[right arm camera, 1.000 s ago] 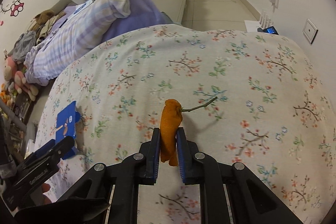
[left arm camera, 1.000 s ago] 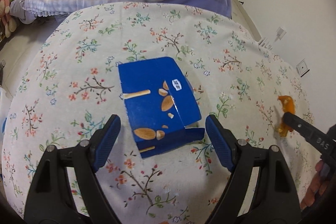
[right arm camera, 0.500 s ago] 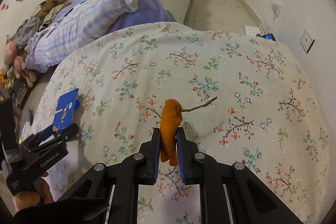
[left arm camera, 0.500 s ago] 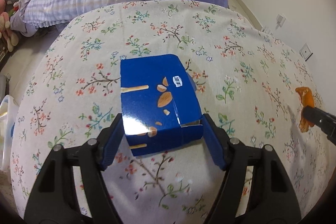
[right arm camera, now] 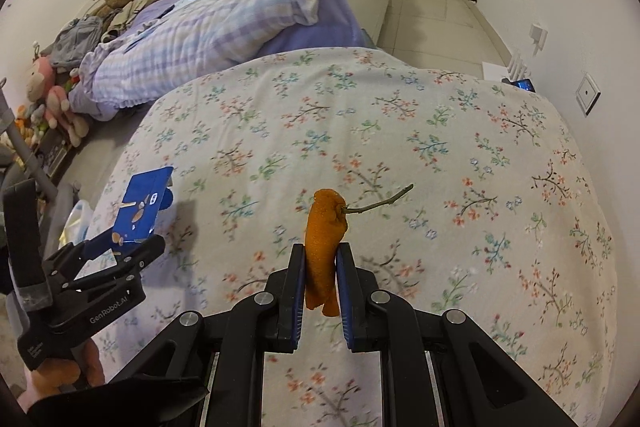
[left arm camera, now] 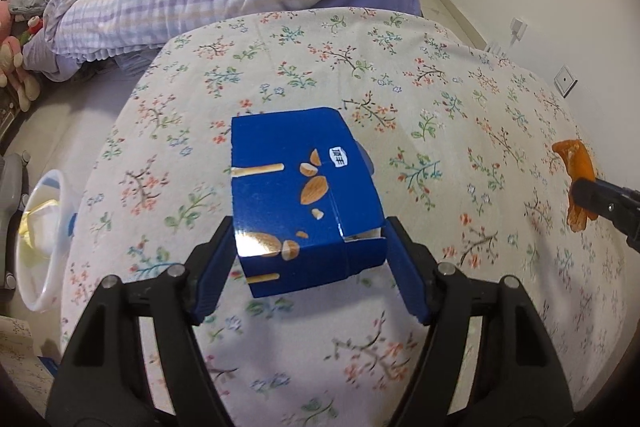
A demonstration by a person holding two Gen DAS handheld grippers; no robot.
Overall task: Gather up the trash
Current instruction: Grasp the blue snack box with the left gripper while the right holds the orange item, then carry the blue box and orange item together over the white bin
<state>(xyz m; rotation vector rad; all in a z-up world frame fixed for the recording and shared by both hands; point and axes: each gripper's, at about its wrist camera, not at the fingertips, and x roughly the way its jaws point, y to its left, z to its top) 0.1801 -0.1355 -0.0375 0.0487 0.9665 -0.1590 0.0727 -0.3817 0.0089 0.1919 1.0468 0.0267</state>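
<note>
Both grippers have trash in them, held up over the flowery bedspread.

Left wrist view: the left gripper [left arm camera: 308, 267] is pinching the near end of a blue snack box [left arm camera: 302, 197] with almond pictures on it, the blue pads tight on both sides, box lifted off the floral bedspread [left arm camera: 400, 75]. Off to the left there's a white bin [left arm camera: 40, 239] with a yellowish liner, down beside the bed. Far right you can see the orange peel [left arm camera: 576, 183] in the other tool. Right wrist view: the right gripper [right arm camera: 321, 291] is squeezed on that orange peel [right arm camera: 325, 239], stem twig [right arm camera: 380, 203] sticking out to the right, above the bedspread [right arm camera: 440, 131]. The box [right arm camera: 146, 205] shows at far left in the left gripper [right arm camera: 120, 247], with a purple checked duvet [right arm camera: 208, 27] behind.
</note>
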